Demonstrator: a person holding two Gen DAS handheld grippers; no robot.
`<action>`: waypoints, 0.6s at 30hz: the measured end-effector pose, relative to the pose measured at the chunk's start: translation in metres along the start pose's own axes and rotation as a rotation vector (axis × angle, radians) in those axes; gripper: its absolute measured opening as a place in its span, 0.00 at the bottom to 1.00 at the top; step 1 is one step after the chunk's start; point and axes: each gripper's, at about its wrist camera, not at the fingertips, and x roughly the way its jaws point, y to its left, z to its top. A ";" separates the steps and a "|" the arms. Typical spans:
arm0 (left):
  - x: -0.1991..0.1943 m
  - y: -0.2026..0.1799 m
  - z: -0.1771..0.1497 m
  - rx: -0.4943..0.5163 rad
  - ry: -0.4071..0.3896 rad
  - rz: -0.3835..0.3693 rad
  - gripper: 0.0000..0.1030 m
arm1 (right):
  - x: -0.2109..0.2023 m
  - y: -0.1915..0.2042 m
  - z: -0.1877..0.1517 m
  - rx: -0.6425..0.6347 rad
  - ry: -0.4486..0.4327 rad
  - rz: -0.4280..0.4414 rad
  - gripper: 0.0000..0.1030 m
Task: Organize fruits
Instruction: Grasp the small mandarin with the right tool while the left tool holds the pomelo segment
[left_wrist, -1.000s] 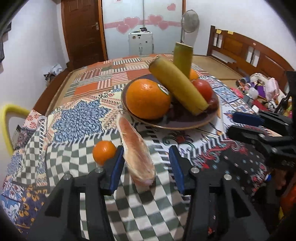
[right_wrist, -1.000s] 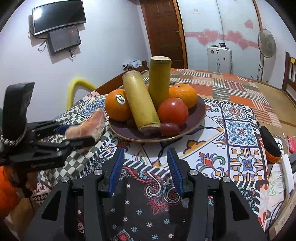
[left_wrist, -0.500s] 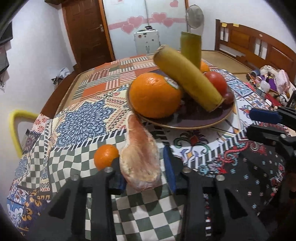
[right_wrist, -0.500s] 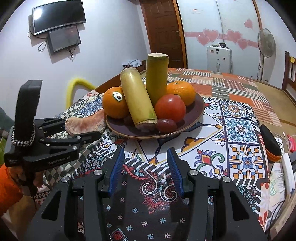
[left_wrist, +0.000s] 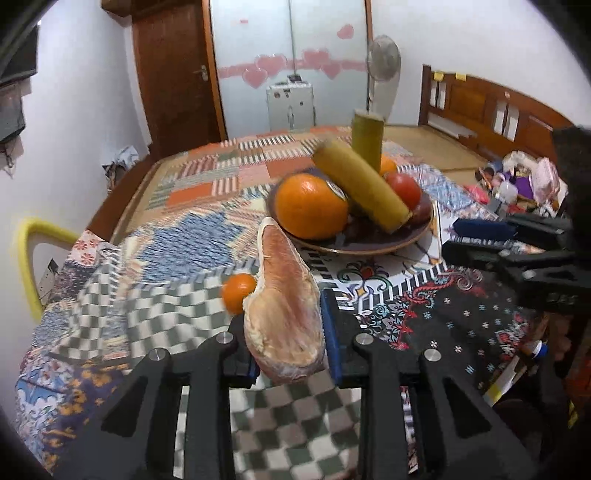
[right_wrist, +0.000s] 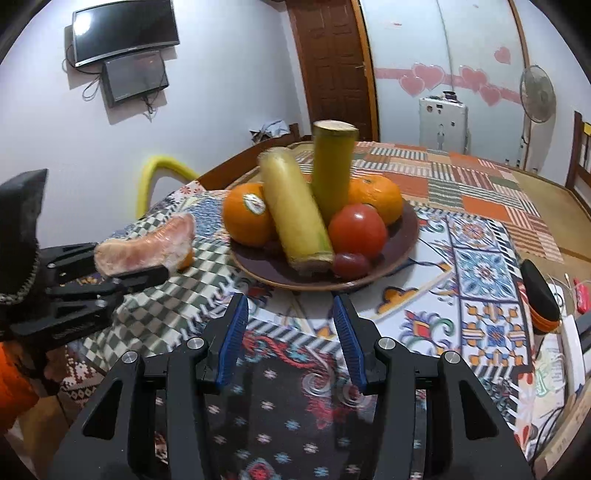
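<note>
My left gripper (left_wrist: 288, 332) is shut on a pink pomelo wedge (left_wrist: 284, 310) and holds it above the patterned tablecloth, short of the brown plate (left_wrist: 369, 247). The wedge also shows in the right wrist view (right_wrist: 147, 247), clamped in the left gripper (right_wrist: 122, 271). The plate (right_wrist: 402, 243) holds two oranges (right_wrist: 245, 218), a red tomato (right_wrist: 356, 229), a dark grape (right_wrist: 349, 263) and two sugarcane pieces (right_wrist: 295, 210). A small tangerine (left_wrist: 238, 290) lies on the cloth left of the wedge. My right gripper (right_wrist: 291, 336) is open and empty in front of the plate.
A yellow chair back (left_wrist: 31, 254) stands at the table's left edge. A black and orange case (right_wrist: 541, 299) and papers lie at the right edge. A fan (right_wrist: 537, 98) and a white appliance (right_wrist: 443, 122) stand by the far wall.
My left gripper closed on the pomelo wedge and lifted it off the cloth. The right gripper drew slightly nearer the plate and stayed open.
</note>
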 end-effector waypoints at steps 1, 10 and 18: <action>-0.007 0.005 0.000 -0.009 -0.013 0.002 0.27 | 0.003 0.006 0.003 -0.008 0.000 0.009 0.43; -0.040 0.054 -0.006 -0.085 -0.073 0.041 0.27 | 0.046 0.058 0.024 -0.077 0.039 0.101 0.43; -0.033 0.085 -0.024 -0.141 -0.059 0.047 0.27 | 0.096 0.085 0.047 -0.139 0.117 0.111 0.43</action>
